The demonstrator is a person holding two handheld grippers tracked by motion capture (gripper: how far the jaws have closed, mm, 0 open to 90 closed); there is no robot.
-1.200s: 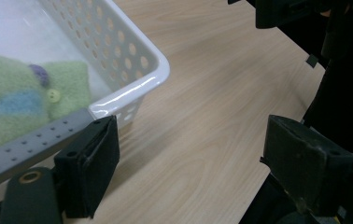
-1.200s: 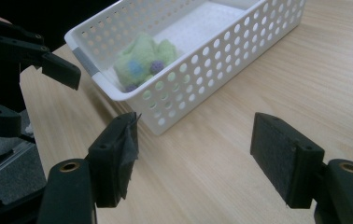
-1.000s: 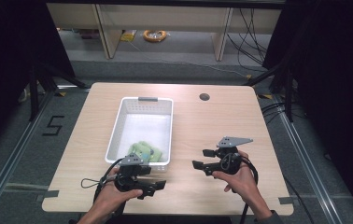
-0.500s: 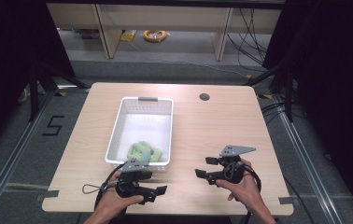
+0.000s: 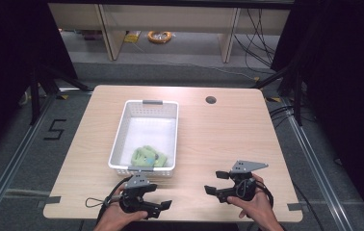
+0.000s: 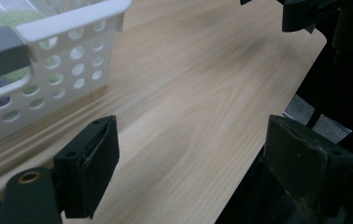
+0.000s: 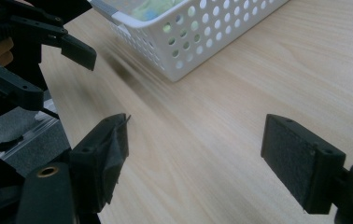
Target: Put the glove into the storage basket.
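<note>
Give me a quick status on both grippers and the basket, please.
Left gripper open, empty. Right gripper open, empty, jaws just widened. Green soft item in white basket, untouched. Bare table between grippers, nothing in the way.

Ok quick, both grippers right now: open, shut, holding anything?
Left gripper: open, nothing between its jaws, over the table.
Right gripper: open and empty, jaws have just been opening.

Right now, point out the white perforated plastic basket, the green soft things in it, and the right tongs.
white perforated plastic basket [image 5: 120, 131], high view, left wall.
green soft things [image 5: 147, 157], high view, middle of the pile.
right tongs [image 5: 217, 182], high view, between the tips.
</note>
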